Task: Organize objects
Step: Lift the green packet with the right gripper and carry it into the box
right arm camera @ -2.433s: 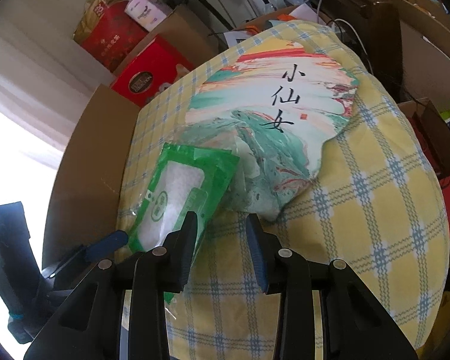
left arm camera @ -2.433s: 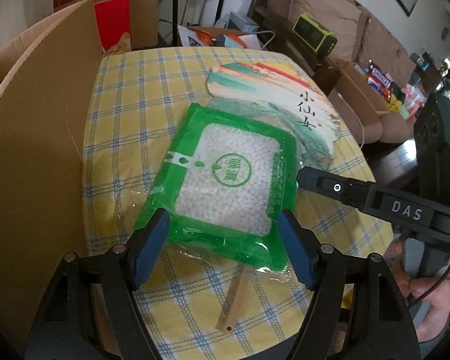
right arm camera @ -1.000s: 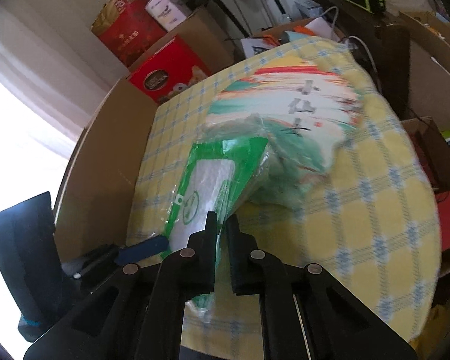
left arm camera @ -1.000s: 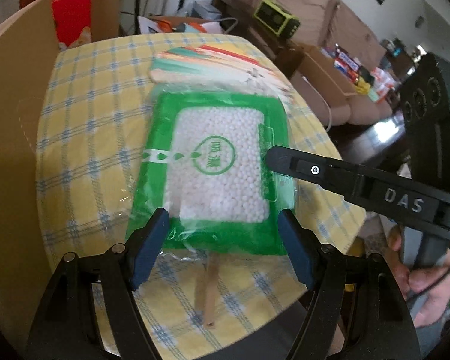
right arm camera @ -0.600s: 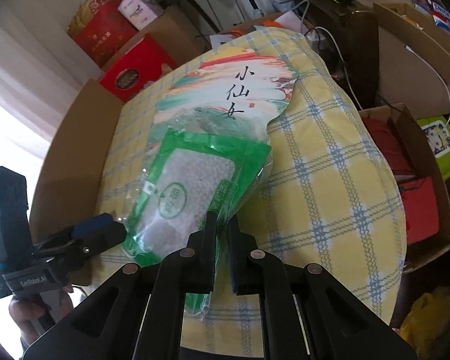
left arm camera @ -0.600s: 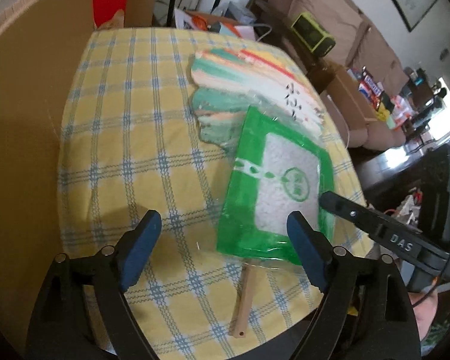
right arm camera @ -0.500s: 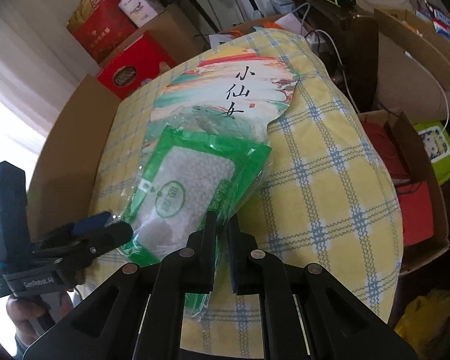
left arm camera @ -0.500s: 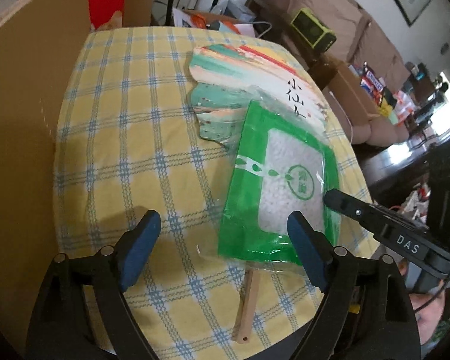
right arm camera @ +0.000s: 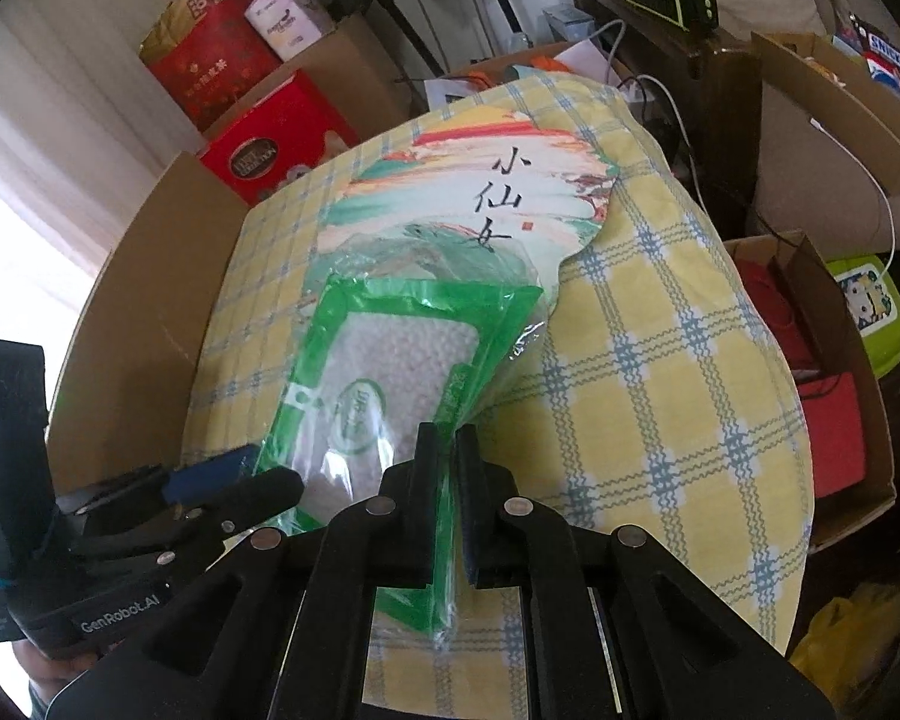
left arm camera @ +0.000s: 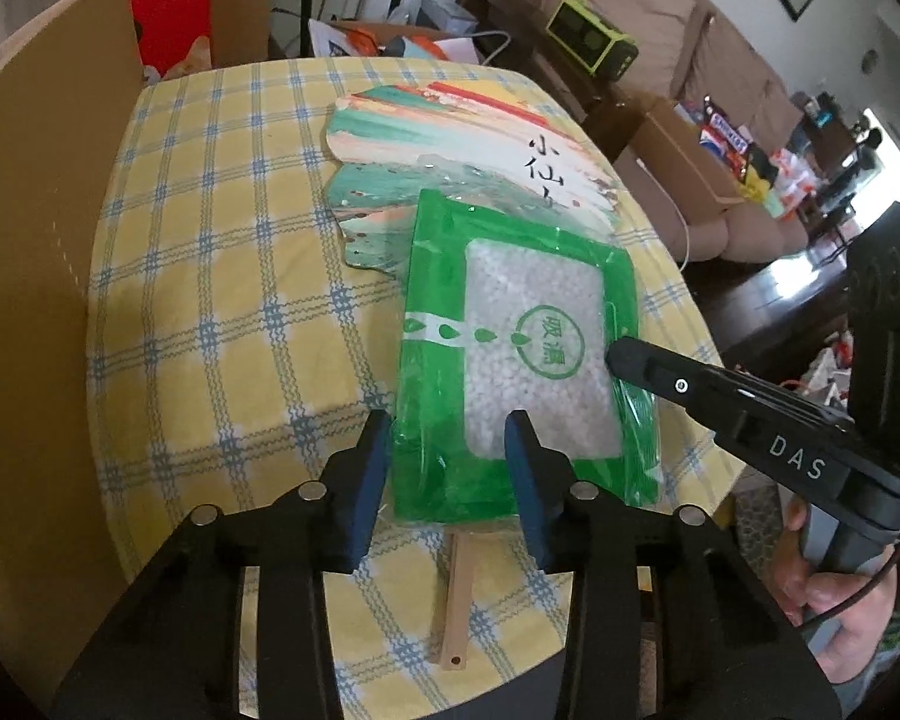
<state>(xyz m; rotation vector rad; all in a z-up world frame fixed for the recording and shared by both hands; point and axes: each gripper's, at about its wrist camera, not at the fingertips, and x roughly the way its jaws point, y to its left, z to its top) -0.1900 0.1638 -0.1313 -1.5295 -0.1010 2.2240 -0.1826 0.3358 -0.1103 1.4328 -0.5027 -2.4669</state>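
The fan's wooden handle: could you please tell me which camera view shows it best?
The left wrist view: the wooden handle sticks out from under the green desiccant bag toward the left gripper. In the right wrist view the bag and right gripper hide it.

Left gripper point(left arm camera: 450, 444) angled steeply down, blue-padded fingers point(left arm camera: 371, 468) just narrowed, astride the near edge of the green desiccant pack point(left arm camera: 510, 360), contact unclear. Right gripper point(right arm camera: 444, 450) pitched down too, black fingers point(right arm camera: 423, 468) pinched tight on the pack's side edge. Bare hand point(left arm camera: 840, 618) wrapped round the right handle.
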